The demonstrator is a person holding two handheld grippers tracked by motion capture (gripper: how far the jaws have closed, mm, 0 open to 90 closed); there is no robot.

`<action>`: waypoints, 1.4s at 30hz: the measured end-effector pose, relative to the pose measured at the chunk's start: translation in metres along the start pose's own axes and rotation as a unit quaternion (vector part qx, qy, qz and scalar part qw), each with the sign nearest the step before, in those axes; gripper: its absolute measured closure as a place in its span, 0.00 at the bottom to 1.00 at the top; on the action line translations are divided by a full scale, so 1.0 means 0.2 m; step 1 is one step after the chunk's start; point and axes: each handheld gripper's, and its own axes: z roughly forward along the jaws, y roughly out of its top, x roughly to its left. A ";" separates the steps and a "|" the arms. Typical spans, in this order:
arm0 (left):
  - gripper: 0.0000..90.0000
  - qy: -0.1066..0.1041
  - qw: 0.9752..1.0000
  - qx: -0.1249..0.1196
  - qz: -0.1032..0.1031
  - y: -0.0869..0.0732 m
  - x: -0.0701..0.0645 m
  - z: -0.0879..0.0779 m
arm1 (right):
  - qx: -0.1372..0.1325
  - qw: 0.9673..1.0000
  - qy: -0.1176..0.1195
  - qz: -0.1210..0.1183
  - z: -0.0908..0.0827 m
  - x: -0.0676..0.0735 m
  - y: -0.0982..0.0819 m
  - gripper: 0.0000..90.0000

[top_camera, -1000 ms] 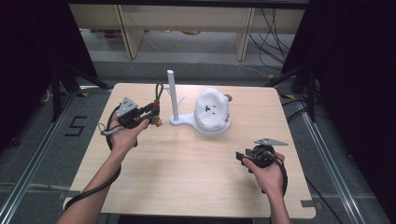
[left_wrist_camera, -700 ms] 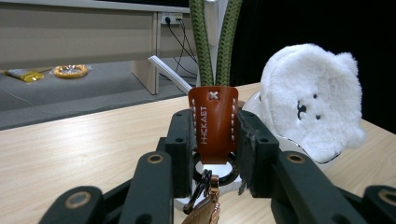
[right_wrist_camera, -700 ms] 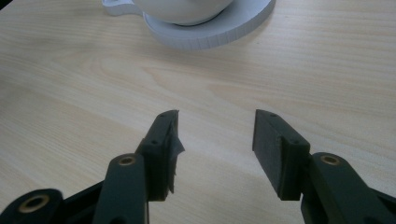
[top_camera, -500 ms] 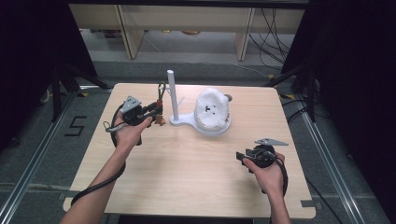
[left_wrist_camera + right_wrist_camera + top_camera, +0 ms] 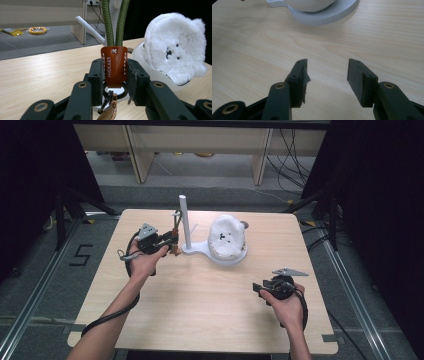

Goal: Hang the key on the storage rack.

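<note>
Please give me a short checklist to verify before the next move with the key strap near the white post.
1. Left tongs grip the brown leather tab of the key strap: ok, pads press on both sides.
2. Green cord runs up from the tab, untwisted: ok as far as seen; its top end is out of the picture.
3. Cord loop hooked on the white post: cannot tell.
4. Metal ring and clip hang free under the tab: ok.
5. White plush toy sits on the stand base, apart from the strap: ok.
6. Right tongs open, nothing between them, over bare table: ok.
</note>
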 end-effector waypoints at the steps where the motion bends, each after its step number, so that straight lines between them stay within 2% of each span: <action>1: 0.75 0.002 1.000 0.002 0.001 0.00 0.00 0.01 | -0.001 1.000 0.000 -0.001 0.00 0.00 0.00 0.57; 5: 0.75 0.004 1.000 0.006 -0.002 -0.01 0.00 0.03 | -0.001 1.000 -0.003 0.000 -0.01 0.00 0.00 0.57; 6: 0.75 0.004 1.000 0.006 -0.001 -0.02 0.00 0.03 | 0.000 1.000 -0.001 0.008 -0.01 0.00 0.00 0.57; 7: 0.75 0.004 1.000 0.008 -0.001 -0.02 0.00 0.03 | -0.004 1.000 -0.003 -0.007 0.00 -0.01 0.00 0.57; 11: 0.74 0.008 1.000 0.013 0.006 -0.03 0.00 0.05 | 0.000 1.000 -0.004 -0.004 0.00 0.00 0.00 0.57; 15: 0.72 0.011 1.000 0.013 0.003 -0.03 0.00 0.05 | 0.001 1.000 -0.004 -0.004 0.00 0.00 0.00 0.57; 18: 0.59 0.011 1.000 0.028 0.001 -0.02 0.00 0.05 | 0.001 1.000 -0.004 -0.005 0.00 0.00 0.00 0.57; 22: 0.49 0.020 0.999 0.027 0.014 -0.02 -0.01 0.01 | -0.004 1.000 -0.005 -0.007 0.00 -0.01 0.00 0.56; 23: 0.48 0.021 0.999 0.030 0.020 -0.01 -0.01 0.00 | -0.005 1.000 -0.006 -0.007 0.00 -0.01 0.00 0.56; 24: 0.47 0.023 0.999 0.032 0.025 -0.01 -0.01 -0.01 | -0.001 1.000 0.001 0.018 0.00 0.01 -0.01 0.56; 29: 0.42 0.027 0.997 0.051 0.049 -0.02 -0.01 -0.09 | 0.001 1.000 0.001 0.018 -0.01 0.00 -0.01 0.56; 34: 0.39 0.033 0.995 0.071 0.058 -0.05 0.00 -0.21 | 0.003 1.000 -0.004 0.019 -0.01 0.00 -0.01 0.56; 35: 0.38 0.034 0.995 0.071 0.057 -0.06 0.00 -0.22 | -0.005 1.000 -0.012 -0.003 -0.01 -0.02 0.00 0.56; 37: 0.38 0.037 0.994 0.077 0.062 -0.08 0.02 -0.27 | -0.007 1.000 -0.009 -0.003 -0.01 -0.02 0.00 0.56; 38: 0.38 0.038 0.994 0.079 0.062 -0.09 0.02 -0.29 | -0.005 1.000 -0.002 0.021 -0.01 -0.01 -0.01 0.56; 42: 0.37 0.048 0.993 0.084 0.067 -0.16 0.06 -0.41 | -0.004 1.000 -0.008 0.021 -0.01 -0.01 -0.01 0.55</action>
